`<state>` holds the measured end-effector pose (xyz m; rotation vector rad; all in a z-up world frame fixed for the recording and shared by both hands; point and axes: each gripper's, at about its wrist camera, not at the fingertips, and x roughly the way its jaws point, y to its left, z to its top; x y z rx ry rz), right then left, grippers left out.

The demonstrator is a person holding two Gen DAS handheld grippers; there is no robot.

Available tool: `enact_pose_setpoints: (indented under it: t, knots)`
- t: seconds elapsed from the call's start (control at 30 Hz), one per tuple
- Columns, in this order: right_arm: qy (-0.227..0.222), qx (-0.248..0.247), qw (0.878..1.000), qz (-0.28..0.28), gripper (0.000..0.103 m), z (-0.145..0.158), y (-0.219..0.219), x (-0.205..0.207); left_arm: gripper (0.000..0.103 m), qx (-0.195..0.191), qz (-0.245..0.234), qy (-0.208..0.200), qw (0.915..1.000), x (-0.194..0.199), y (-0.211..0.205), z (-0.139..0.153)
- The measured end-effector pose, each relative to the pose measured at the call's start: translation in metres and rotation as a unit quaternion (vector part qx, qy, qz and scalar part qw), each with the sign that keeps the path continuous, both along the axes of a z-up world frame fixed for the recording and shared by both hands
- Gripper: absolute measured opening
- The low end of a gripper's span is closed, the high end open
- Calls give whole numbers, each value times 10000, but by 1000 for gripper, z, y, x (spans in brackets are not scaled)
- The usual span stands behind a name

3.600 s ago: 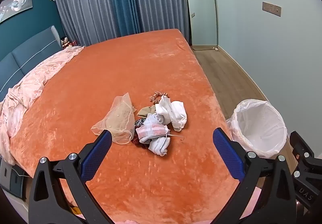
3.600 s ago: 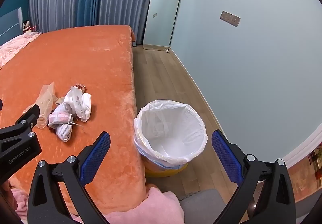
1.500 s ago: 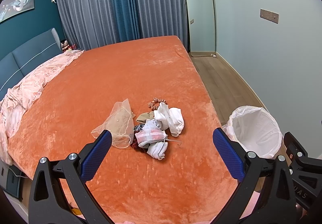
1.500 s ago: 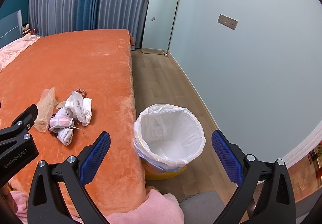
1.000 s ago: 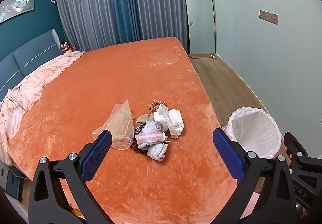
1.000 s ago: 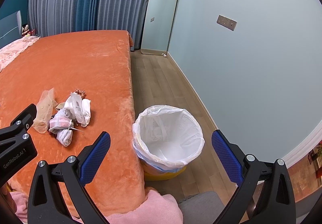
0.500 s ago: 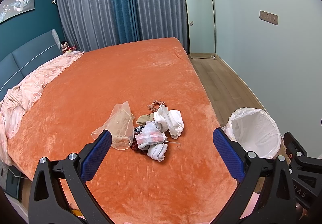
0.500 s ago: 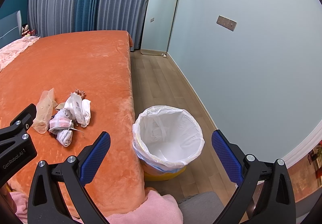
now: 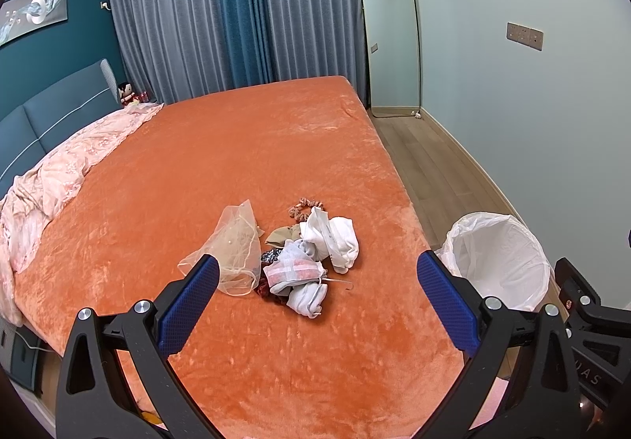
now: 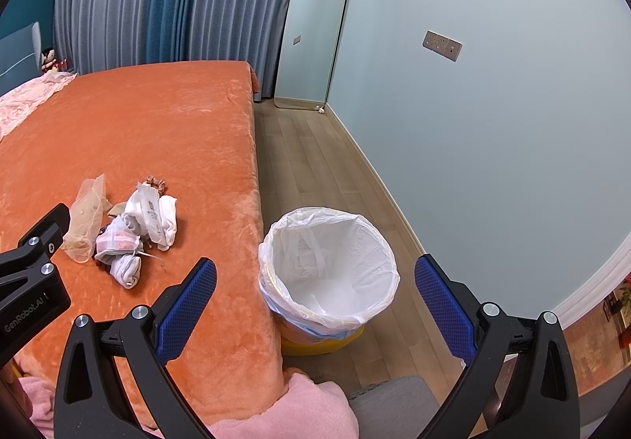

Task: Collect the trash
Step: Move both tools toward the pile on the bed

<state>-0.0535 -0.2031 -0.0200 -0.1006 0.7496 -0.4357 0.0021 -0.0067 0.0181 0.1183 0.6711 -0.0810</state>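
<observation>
A heap of trash [image 9: 303,257] lies on the orange bed [image 9: 236,163] near its right edge: crumpled white wrappers, a sheer beige mesh bag [image 9: 234,250], a brown scrunchie [image 9: 301,206]. The heap also shows in the right wrist view [image 10: 130,230]. A bin lined with a white bag [image 9: 497,261] stands on the floor beside the bed, also in the right wrist view [image 10: 329,265]. My left gripper [image 9: 315,301] is open and empty, above the bed short of the heap. My right gripper [image 10: 315,305] is open and empty, above the bin.
A pink quilt [image 9: 59,179] lies at the bed's left. A tall mirror [image 9: 390,41] leans on the far wall by the curtains. Wooden floor [image 10: 315,163] runs between bed and right wall. Pink and grey cloth [image 10: 315,407] lies at the bottom of the right view.
Both grippers have drawn back a little from the bed and bin over the past seconds; in the last half second nothing visibly moves.
</observation>
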Motion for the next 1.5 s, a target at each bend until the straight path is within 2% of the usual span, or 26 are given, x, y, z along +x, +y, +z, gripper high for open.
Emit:
enact_pose_setpoints:
  t: [0.5,0.77,1.07,1.23,1.5]
  knots:
    - [-122,-99,9999,-46,96,3,8,0,96,-201,8,-19,9998,2,7,-1]
    - [-279,13,9996,79,96,-4,26,4,96,-319,45,46,9995,8,32,-14]
    - [-168,316,9988,322,96,-36,61,27,96,-382,387,346,9979,35,86,-49]
    - [-62,416,9978,509,96,-59,83,47,96,-553,625,516,9952,53,125,-71]
    - [276,589,9940,876,96,-101,118,86,96,-509,859,794,9918,84,173,-112]
